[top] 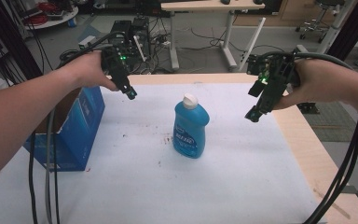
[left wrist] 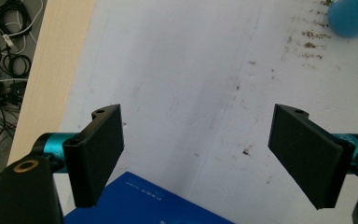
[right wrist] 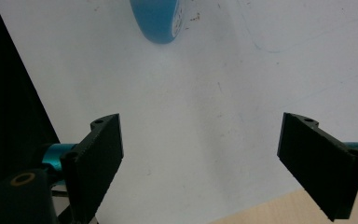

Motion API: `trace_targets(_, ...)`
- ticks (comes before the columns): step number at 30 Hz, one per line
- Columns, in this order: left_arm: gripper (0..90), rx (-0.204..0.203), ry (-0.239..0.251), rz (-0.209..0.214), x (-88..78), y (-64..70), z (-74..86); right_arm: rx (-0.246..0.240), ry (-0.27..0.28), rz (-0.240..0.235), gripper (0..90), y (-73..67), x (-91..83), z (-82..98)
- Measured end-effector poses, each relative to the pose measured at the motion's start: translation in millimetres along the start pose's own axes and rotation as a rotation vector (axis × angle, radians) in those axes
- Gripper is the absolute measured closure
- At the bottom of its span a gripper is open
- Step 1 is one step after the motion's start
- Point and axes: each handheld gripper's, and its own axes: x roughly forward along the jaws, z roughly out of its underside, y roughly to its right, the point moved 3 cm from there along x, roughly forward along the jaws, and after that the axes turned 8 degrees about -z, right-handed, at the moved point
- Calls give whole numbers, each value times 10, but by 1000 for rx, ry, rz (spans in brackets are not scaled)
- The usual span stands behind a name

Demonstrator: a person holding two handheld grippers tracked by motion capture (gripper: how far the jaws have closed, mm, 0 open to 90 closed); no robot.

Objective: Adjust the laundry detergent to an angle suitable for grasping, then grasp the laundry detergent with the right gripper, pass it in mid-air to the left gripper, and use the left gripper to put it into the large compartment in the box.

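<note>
A blue bottle [top: 190, 127] with a white cap stands upright near the middle of a white-covered table [top: 242, 168]. To the left of the bottle, the left gripper [top: 129, 92] hangs in the air, jaws spread wide and holding nothing. To the right of the bottle, the right gripper [top: 253, 113] also hangs above the table, jaws wide apart and empty. Farther left of the bottle, beyond the left gripper, sits an open blue cardboard box [top: 77, 130].
</note>
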Motion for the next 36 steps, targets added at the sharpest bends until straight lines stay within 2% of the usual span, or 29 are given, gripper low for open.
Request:
trace_targets(20, 182, 6, 10, 16, -7, -8, 15, 2, 1, -8, 134, 19, 0, -29)
trace_targets(25, 182, -7, 14, 16, -14, 4, 17, 2, 0, -5, 134, 13, 2, -27)
trace_targets(36, 182, 0, 13, 11, -53, 10, 18, 19, 53, 1, 134, 12, -44, 1)
